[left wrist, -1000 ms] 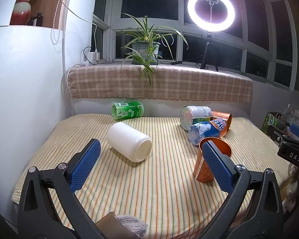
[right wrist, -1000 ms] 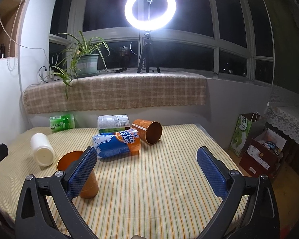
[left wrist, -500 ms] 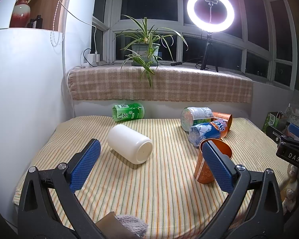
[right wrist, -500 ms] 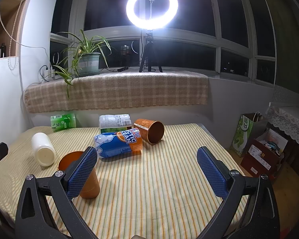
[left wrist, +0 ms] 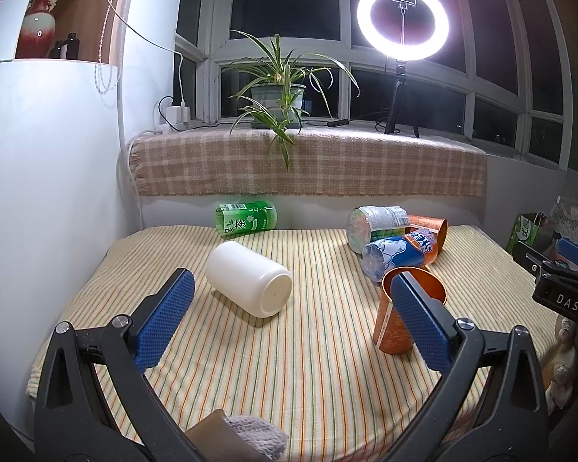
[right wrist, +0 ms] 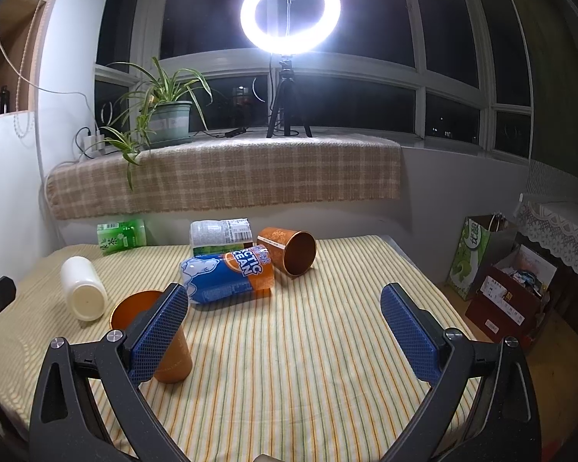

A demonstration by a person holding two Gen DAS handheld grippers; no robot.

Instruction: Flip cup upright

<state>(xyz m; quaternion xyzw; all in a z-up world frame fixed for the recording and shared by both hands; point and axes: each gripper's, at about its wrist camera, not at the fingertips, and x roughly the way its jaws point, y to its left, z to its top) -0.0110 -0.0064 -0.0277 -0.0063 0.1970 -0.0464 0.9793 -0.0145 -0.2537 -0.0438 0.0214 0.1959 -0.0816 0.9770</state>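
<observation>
Left gripper [left wrist: 289, 315]: jaws spread wide, nothing between the blue textured pads [left wrist: 165, 319], held above the near part of the striped tablecloth [left wrist: 289, 377]. Right gripper [right wrist: 285, 331]: jaws likewise wide apart, empty, above the same cloth.

Two orange cups present. Upright orange cup [left wrist: 395, 327] [right wrist: 173, 350]: standing on its base, mouth up, near the front of the table, partly hidden behind the right pad in the left wrist view and behind the left pad in the right wrist view; not clamped by either gripper. Lying orange cup [right wrist: 289, 248] [left wrist: 429, 231]: on its side toward the back, open mouth facing the right wrist camera, touching the blue bottle.

Blue bottle [right wrist: 227, 277] [left wrist: 397, 254]: on its side, label reading "ARCTIC OCEAN" on an orange band, with a polar bear graphic. Clear bottle [right wrist: 219, 233] [left wrist: 377, 221]: on its side just behind the blue one, white label with fine print too small to read. Green bottle [left wrist: 246, 219] [right wrist: 121, 233]: on its side against the back wall, Chinese characters on the label. White cylindrical jar [left wrist: 248, 283] [right wrist: 83, 288]: on its side, base toward the cameras, well apart from the cups.

Black device [left wrist: 562, 292] at the right edge of the left wrist view: lettering "DAS". Lit ring light [right wrist: 291, 11] on a tripod and potted plant [left wrist: 277, 98] on the checked sill cover. Green paper bag [right wrist: 474, 254] on the floor at right.
</observation>
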